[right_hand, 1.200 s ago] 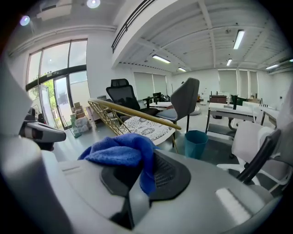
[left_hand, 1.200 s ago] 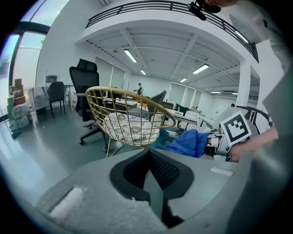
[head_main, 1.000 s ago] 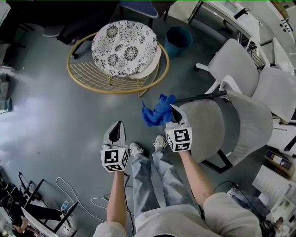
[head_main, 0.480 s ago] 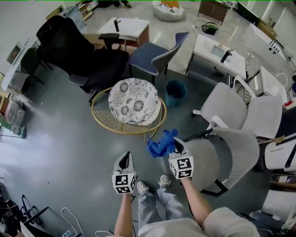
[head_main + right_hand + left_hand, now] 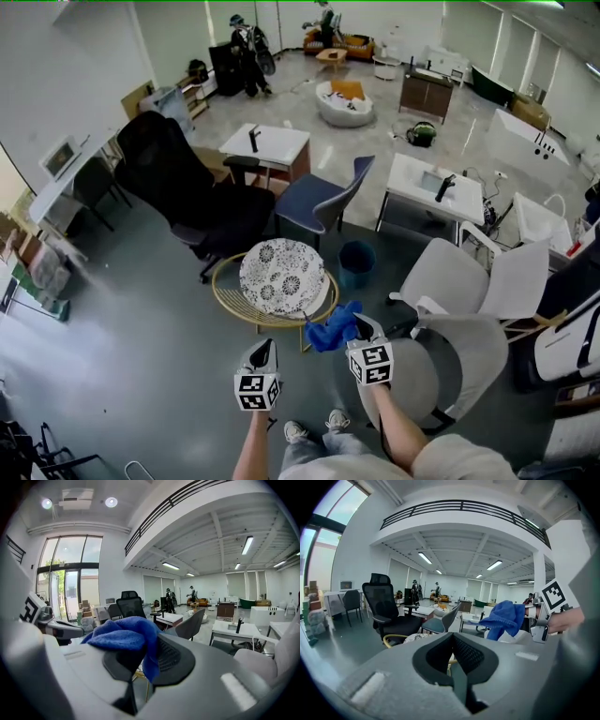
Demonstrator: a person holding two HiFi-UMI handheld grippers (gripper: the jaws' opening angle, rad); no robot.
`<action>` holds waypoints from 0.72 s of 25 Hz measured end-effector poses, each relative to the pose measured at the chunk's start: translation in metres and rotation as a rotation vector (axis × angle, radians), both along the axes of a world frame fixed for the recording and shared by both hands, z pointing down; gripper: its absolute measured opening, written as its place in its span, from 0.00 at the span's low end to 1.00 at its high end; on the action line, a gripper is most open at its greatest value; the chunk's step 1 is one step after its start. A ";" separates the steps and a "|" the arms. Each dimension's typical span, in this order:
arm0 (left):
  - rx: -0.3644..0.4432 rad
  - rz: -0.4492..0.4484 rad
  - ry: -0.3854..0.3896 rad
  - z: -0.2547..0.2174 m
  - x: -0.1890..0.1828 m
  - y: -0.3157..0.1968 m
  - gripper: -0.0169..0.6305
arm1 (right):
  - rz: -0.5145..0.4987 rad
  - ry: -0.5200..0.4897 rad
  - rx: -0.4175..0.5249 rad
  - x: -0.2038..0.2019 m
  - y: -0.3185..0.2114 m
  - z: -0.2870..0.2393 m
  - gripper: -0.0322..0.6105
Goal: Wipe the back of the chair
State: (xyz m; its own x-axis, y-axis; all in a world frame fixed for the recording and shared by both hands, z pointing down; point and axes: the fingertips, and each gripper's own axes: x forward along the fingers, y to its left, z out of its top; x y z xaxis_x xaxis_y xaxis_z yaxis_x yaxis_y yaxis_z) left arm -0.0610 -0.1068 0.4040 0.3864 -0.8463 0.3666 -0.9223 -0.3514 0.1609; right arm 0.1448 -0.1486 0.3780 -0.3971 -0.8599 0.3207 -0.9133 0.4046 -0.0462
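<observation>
Both claws sit lower and smaller in the head view than a moment ago, because the person's gaze has lifted off the floor and far more of the room shows. The cloth has stayed in the right claw.

The grey chair (image 5: 469, 356) stands just right of the right claw (image 5: 356, 325) and below it. Its seat is nearest the claw and its curved back is on the far side, away from the tips. The right claw's jaws are clamped on the blue cloth (image 5: 331, 330). The cloth bunches over the tips and spills off their left side, clear of the chair's back. In the right gripper view the cloth drapes over the top of the pads and hangs down between them.

The left claw (image 5: 264, 347) is held level with the right one, a little apart on its left. Its jaws are pressed together with nothing between them, and it points out over the bare grey floor (image 5: 141, 356).

Ahead of both claws sits a round patterned seat (image 5: 284, 277) in a gold wire frame. A blue bin (image 5: 357, 264) stands just right of that seat. Beyond them are a black office chair (image 5: 187, 206) and a dark blue chair (image 5: 323, 202). A second grey chair (image 5: 459, 277) stands ahead of the right claw and to its right.
</observation>
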 end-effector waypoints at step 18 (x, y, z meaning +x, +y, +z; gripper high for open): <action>0.097 -0.043 -0.040 -0.083 -0.039 0.003 0.03 | -0.023 -0.021 0.064 -0.016 0.006 -0.073 0.13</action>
